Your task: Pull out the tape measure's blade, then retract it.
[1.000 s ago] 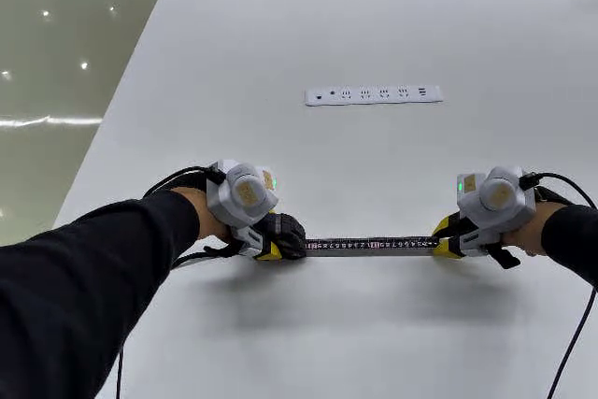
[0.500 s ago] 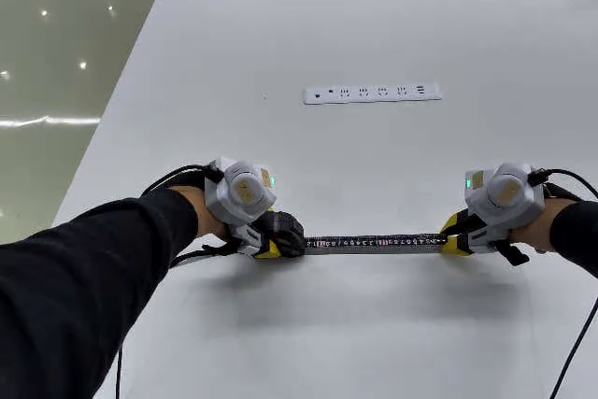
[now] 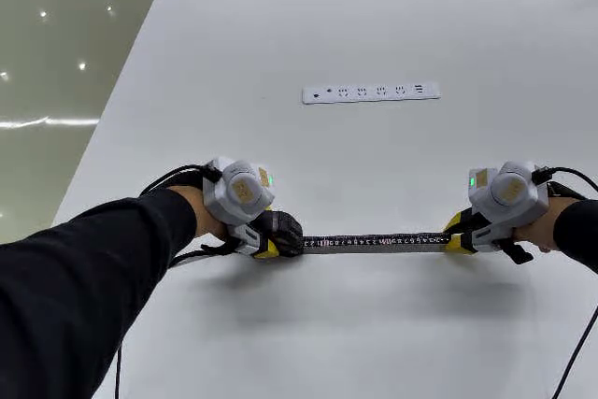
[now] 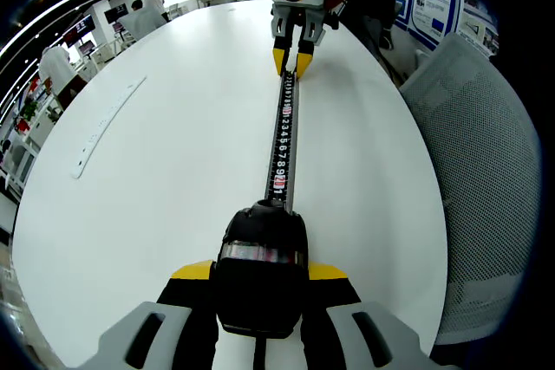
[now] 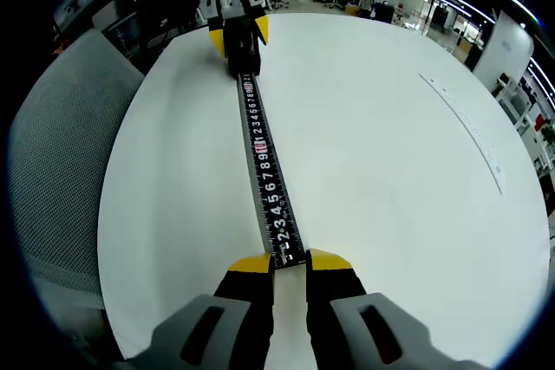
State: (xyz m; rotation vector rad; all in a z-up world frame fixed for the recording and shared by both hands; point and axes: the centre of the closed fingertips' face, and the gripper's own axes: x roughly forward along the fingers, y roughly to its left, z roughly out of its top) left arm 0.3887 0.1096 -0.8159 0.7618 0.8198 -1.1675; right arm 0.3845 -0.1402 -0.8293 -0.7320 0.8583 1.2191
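My left gripper (image 3: 271,245) is shut on the black tape measure case (image 3: 278,231), which rests on the white table (image 3: 374,35). In the left gripper view the case (image 4: 260,275) sits between the yellow-tipped fingers (image 4: 192,271). The blade (image 3: 374,242) runs flat along the table from the case to my right gripper (image 3: 455,238), which is shut on the blade's end. In the right gripper view the numbered blade (image 5: 264,171) stretches from the right gripper (image 5: 289,262) away to the left gripper (image 5: 236,36) at the far end.
A white power strip (image 3: 371,92) lies on the table beyond the blade; it also appears as the power strip (image 4: 104,123) at the left of the left gripper view. The table's left edge drops to a glossy floor (image 3: 56,63). A mesh chair (image 4: 473,188) stands beside the table.
My right gripper has moved further right along the table, drawing more blade out of the case. The left gripper and case have stayed in place.
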